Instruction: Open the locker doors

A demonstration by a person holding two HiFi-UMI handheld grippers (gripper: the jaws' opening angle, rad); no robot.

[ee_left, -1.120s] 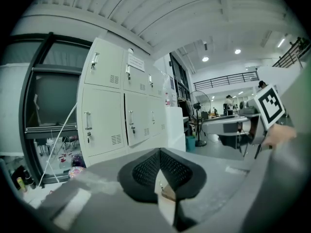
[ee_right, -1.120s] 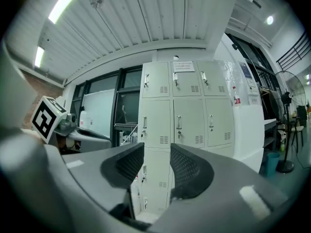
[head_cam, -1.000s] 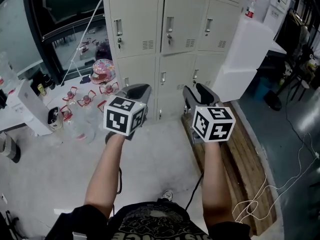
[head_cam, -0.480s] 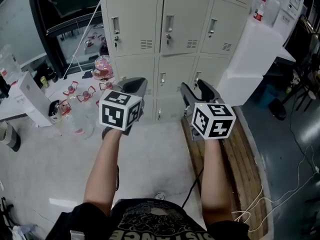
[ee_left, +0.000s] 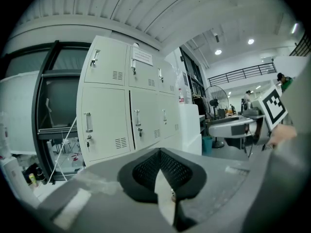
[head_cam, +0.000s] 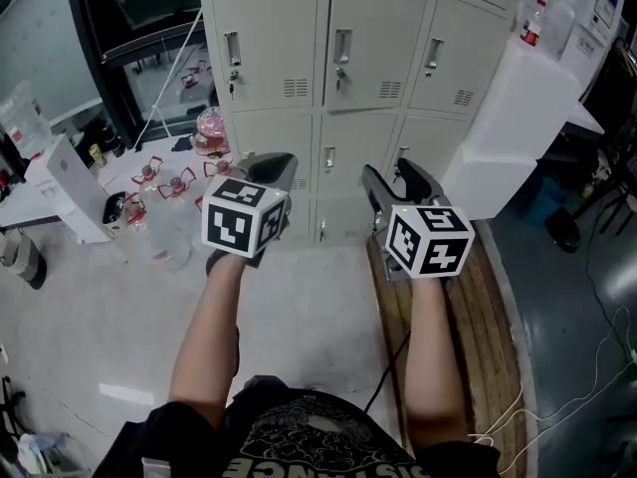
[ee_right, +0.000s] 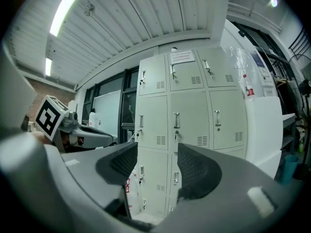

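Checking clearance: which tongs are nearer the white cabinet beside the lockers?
Right. The right tongs, empty and just opened wider, sit left of the white cabinet; the left tongs are farther left.

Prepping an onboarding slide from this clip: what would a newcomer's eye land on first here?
A black-and-white marker cube on the left gripper, another on the right gripper, both held out mid-frame in the head view. Beyond them stands a bank of grey lockers, every visible door closed. The left gripper is shut and empty; the right's jaws have just been opening, nothing between them.
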